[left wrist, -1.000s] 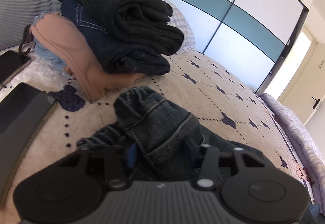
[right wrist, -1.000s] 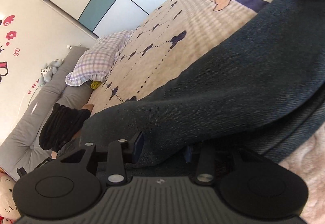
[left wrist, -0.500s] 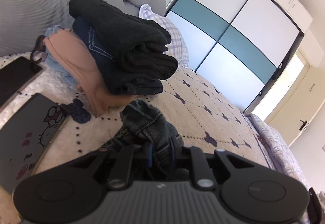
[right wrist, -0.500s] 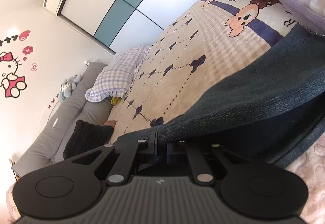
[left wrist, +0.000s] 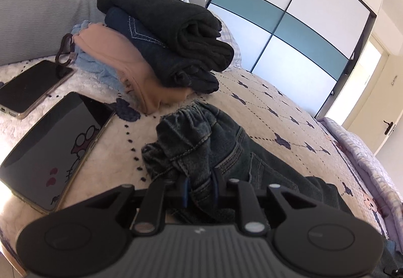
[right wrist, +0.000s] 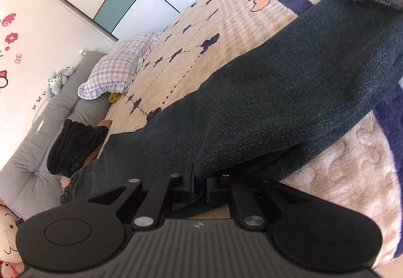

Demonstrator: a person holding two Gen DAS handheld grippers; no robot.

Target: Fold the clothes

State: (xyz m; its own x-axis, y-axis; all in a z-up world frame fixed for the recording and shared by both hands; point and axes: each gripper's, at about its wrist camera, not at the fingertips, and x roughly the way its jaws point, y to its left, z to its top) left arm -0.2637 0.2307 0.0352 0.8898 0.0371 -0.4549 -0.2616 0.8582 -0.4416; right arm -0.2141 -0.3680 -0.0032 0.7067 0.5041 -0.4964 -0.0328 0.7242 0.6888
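While folded clothes (left wrist: 161, 51) sit stacked at upper left, both grippers pinch the dark jeans (left wrist: 201, 142). Left gripper (left wrist: 200, 188) clamps the bunched waistband; right gripper (right wrist: 200, 183) clamps a leg edge. Folding these jeans looks barely begun.

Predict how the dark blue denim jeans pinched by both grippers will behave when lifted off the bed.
The dark blue denim jeans already bunch at the left gripper, so they will probably sag. The long leg beyond the right gripper will likely drag. Thick denim suggests noticeable weight.
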